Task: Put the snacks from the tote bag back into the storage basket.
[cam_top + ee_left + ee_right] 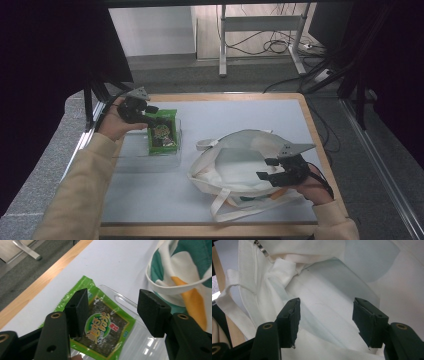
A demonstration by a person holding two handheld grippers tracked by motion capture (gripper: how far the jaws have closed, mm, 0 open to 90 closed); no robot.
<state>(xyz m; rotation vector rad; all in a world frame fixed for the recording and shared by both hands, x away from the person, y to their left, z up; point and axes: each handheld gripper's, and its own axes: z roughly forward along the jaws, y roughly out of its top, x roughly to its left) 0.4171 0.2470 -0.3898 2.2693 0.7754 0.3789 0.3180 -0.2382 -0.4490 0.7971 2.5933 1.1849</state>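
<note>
A green seaweed packet (162, 132) lies flat in a clear plastic tray (148, 161) at the table's left. My left gripper (150, 115) hovers at the packet's far left corner, jaws open. In the left gripper view the packet (105, 327) lies below and between the jaws of the left gripper (113, 300), and the pads do not press on it. A white tote bag (225, 170) lies at the right with its mouth gaping. My right gripper (267, 169) is at the bag's right rim, open. In the right gripper view the right gripper (327, 312) faces the bag's white lining (324, 290).
The grey table top (240, 115) has a wooden rim. The tote's straps (235, 207) trail toward the front edge. The bag's outside (180, 265) shows a green and orange print. Cables and a metal desk frame (260, 25) are on the floor beyond.
</note>
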